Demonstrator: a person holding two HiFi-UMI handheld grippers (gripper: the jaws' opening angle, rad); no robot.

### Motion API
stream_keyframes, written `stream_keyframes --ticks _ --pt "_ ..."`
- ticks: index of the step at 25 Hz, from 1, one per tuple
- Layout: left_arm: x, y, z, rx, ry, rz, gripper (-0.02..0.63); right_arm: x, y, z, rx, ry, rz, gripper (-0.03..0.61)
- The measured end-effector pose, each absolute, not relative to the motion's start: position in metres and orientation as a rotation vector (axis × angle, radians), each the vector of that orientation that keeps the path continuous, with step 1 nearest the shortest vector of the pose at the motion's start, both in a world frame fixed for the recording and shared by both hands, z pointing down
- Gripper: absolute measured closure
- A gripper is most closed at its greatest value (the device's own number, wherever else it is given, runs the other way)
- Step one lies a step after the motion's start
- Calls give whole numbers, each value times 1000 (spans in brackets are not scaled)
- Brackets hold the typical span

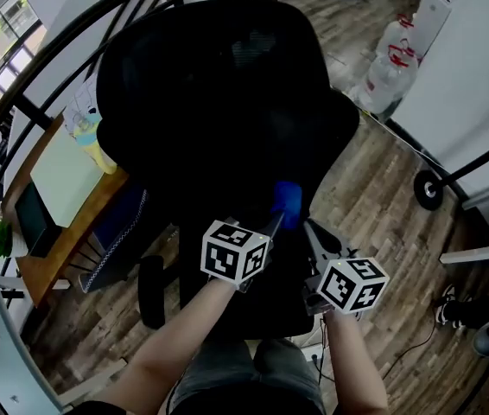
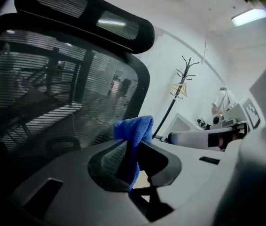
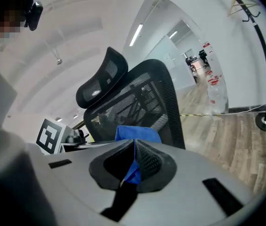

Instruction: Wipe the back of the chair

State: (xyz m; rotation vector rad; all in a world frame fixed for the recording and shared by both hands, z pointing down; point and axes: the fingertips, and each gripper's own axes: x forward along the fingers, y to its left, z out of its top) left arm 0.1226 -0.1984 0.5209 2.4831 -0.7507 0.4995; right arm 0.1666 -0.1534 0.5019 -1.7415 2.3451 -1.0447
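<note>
- A wooden desk (image 1: 52,264) stands along the far left and carries one green pad (image 1: 61,176) and one yellow container (image 1: 99,152). Its corner comes close to the chair's left side, so there is little free floor there.
- One black mesh chair (image 1: 219,102) fills the middle of the head view, seen from behind. It has one headrest (image 2: 86,18) above the back (image 2: 53,107), and one armrest (image 1: 149,292) shows at its lower left.
- The left gripper (image 1: 277,219) is held low against the back, its jaws clamped on a blue cloth (image 1: 287,199). In the left gripper view a fold of the cloth (image 2: 135,126) stands up above the jaw tips, right in front of the mesh. Whether it touches the mesh cannot be told.
- The right gripper (image 1: 312,232) is just beside the left one. Its jaws are also closed on blue cloth (image 3: 137,133), with the back's right edge (image 3: 173,112) close behind.
- Only one cloth shows from the head. Whether both grippers pinch that same piece cannot be told.
- To the right of the chair the wood floor (image 1: 383,171) lies open as far as two large clear bottles (image 1: 391,63) and one black caster wheel (image 1: 428,188).
- One coat stand (image 3: 260,41) rises at the far right by the wall.
</note>
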Motion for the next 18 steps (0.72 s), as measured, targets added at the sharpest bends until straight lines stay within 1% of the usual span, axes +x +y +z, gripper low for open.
stream_keyframes --ticks 5,10,14,18 --pt "177 -192 547 2488 -643 528 549 209 -138 519 -1832 2269 -1078 549" --pt "206 -197 573 2468 -624 560 549 228 -132 533 -1863 2250 -1108 549" --pt "198 -207 588 2416 -693 579 549 224 -132 541 -1846 2270 -1139 549" --pt "170 -221 594 2363 -778 570 549 207 -136 548 -1822 2302 -1161 549"
